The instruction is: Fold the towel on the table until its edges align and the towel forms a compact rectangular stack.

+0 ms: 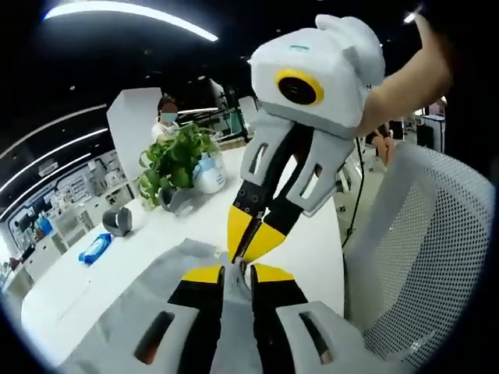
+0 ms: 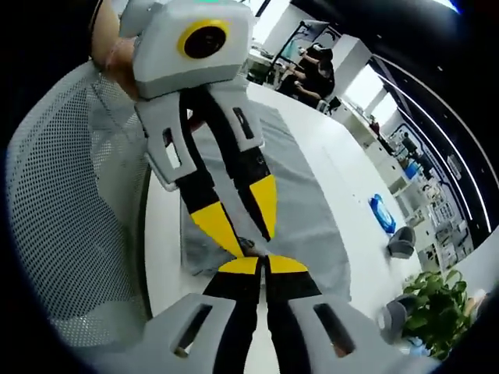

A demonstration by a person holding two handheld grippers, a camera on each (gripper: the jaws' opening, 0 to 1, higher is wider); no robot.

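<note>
A grey towel [image 1: 132, 304] lies spread on the white table [image 1: 312, 234], and in the right gripper view the towel [image 2: 304, 210] stretches away along the table [image 2: 343, 156]. My left gripper [image 1: 238, 273] is shut, with a strip of grey cloth pinched between its yellow tips at the towel's near end. My right gripper [image 1: 251, 238] comes in from the upper right, its tips closed on the same end just beyond. In the right gripper view my right gripper [image 2: 265, 263] is shut at the towel's edge, tip to tip with the left gripper [image 2: 245, 226].
A white mesh chair [image 1: 437, 257] [image 2: 70, 218] stands against the table's near side. A potted plant [image 1: 175, 160] [image 2: 437, 308], a blue packet [image 1: 95, 248] [image 2: 380, 212] and a grey cup [image 1: 117, 222] [image 2: 401, 241] sit at the far end. People are in the background.
</note>
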